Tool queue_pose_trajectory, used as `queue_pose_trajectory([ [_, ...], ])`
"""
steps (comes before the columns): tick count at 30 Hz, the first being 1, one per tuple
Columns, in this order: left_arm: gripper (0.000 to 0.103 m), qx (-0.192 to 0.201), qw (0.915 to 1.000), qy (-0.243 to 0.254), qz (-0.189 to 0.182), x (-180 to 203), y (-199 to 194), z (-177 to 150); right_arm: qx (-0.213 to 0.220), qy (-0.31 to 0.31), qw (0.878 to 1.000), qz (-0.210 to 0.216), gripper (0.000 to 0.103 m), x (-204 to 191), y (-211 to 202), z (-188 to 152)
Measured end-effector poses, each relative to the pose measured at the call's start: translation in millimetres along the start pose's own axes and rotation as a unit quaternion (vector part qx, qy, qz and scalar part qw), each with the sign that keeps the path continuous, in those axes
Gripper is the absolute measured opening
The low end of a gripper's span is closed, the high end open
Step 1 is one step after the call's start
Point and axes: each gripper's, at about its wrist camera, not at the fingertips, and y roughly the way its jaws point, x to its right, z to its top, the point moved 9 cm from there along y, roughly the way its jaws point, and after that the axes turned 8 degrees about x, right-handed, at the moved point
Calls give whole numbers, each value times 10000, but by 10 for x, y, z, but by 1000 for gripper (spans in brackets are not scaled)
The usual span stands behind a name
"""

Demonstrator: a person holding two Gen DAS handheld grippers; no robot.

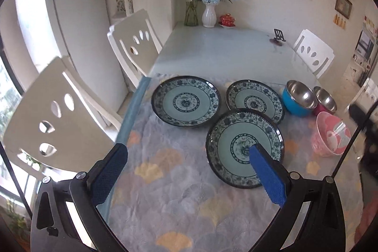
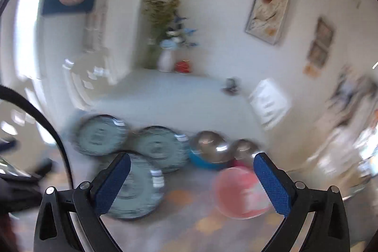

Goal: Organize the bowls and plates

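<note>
right gripper jaws wide | three plates, pink bowl blurred

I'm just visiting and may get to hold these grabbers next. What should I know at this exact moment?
Left gripper: open, empty, over the table.
Right gripper: open, empty; its view is blurred.
Three patterned plates lie separately; blue bowl, second steel bowl and pink bowl sit to their right.
Done: nothing stacked.
Left: stack plates, nest bowls.
</note>
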Motion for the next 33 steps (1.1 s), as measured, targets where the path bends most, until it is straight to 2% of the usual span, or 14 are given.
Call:
queue_pose_trajectory([
  [2,103,-118,9996,-129,-212,5,95,-21,-458,58,9989,37,103,9,145,-208],
  [5,102,-202,9988,-211,-386,41,168,-26,-573,246,9979,-178,103,102,162,-272],
  [7,102,-140,9983,-204,-534,92,155,5,-130,210,9972,-707,103,214,5,-108],
  [8,102,-59,9980,-162,-609,123,124,37,337,214,9942,-1000,103,300,-147,62],
  [11,102,202,9978,-33,-628,184,48,150,1018,228,9861,-1291,103,363,-377,261],
  [12,102,177,9979,-40,-620,185,58,169,928,212,9875,-1254,103,345,-353,260],
  [16,102,-175,9971,-251,-697,143,205,107,21,532,9966,-635,103,252,-74,-13],
  [20,102,-288,9975,-276,-582,49,263,64,-700,885,9936,-104,103,181,187,-260],
  [23,102,-333,9980,-172,-507,31,273,47,-1170,966,9884,29,103,101,434,-487],
  [27,102,-493,9971,-161,-565,88,306,-38,-1547,695,9855,-44,103,-75,572,-654],
  [33,102,-565,9952,-171,-778,250,290,-77,-1549,378,9871,108,103,-238,542,-632],
])
